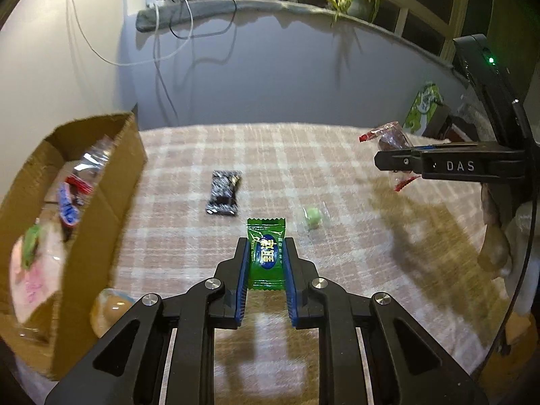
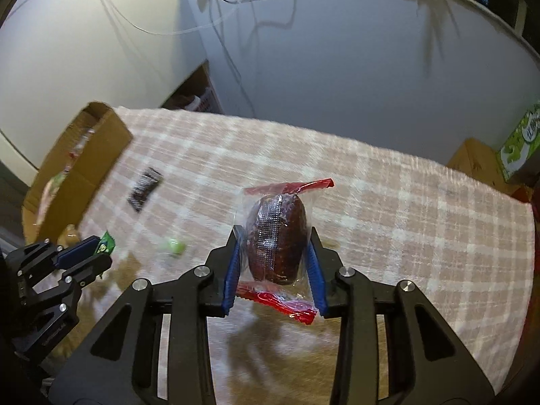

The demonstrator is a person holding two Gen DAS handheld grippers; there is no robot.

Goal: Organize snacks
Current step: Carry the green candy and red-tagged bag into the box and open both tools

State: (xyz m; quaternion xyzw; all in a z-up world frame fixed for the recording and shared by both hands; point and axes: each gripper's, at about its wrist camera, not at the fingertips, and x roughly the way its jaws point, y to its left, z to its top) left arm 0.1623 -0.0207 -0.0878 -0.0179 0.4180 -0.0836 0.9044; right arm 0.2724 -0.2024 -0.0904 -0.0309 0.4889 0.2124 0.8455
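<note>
Left tool (image 1: 265, 253): blue pads pinching a green candy wrapper (image 1: 266, 253), held flat between them, lifted above the worktop (image 1: 303, 155). Same candy visible from the right wrist view (image 2: 105, 245) at the tip of the left tool (image 2: 88, 253).

Right tool (image 2: 274, 243): pads pressed onto a clear packet with red sealed ends holding a dark brown oval snack (image 2: 275, 236), also off the surface. From the left wrist view the right tool (image 1: 393, 161) sits to the far right with the packet (image 1: 388, 138) sticking out above and below it.

Containers: open cardboard box (image 1: 101, 202) just left of the left tool, at the worktop's left edge. Inside: several wrapped snacks – a pink-white pack, something blue and red, clear wrappers; blurred, can't itemise further. A round pale wrapped snack (image 1: 108, 310) lies outside the box, against its near wall.

Loose on the checked cloth ahead of the left tool: black wrapped bar (image 1: 223, 193), and a small green ball candy in clear wrap (image 1: 312, 220) slightly right of it. Both apart from each other and from the box.

Room: wide stretch of cloth between the two tools and toward the far edge. Far edge meets a grey wall; green carton (image 1: 422, 108) and boxes stand beyond the right edge.
</note>
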